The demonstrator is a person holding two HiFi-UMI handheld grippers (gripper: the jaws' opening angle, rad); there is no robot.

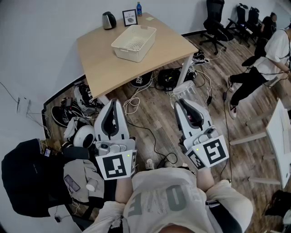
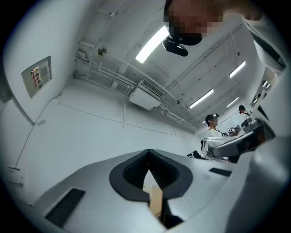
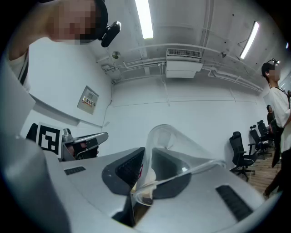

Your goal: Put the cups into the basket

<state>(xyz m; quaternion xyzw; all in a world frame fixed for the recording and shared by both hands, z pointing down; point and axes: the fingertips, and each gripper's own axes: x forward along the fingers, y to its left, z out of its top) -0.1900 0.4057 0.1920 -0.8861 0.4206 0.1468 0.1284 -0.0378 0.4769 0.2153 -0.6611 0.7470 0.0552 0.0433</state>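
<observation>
A white slotted basket (image 1: 133, 43) sits on the wooden table (image 1: 104, 63) ahead of me. My right gripper (image 1: 182, 101) is shut on the wall of a clear plastic cup (image 1: 184, 89), held above the floor short of the table. In the right gripper view the cup (image 3: 175, 150) is pinched at its rim between the jaws (image 3: 148, 157), its mouth toward the camera. My left gripper (image 1: 112, 102) is level with the right one, shut and empty. In the left gripper view its jaws (image 2: 149, 154) meet at the tip.
A kettle (image 1: 108, 20), a framed card (image 1: 130, 17) and a blue bottle (image 1: 139, 8) stand at the table's far edge. Cables, bags and shoes (image 1: 77, 113) litter the floor under it. Office chairs (image 1: 213, 22), a person (image 1: 268, 59) and another white table (image 1: 279, 132) are to the right.
</observation>
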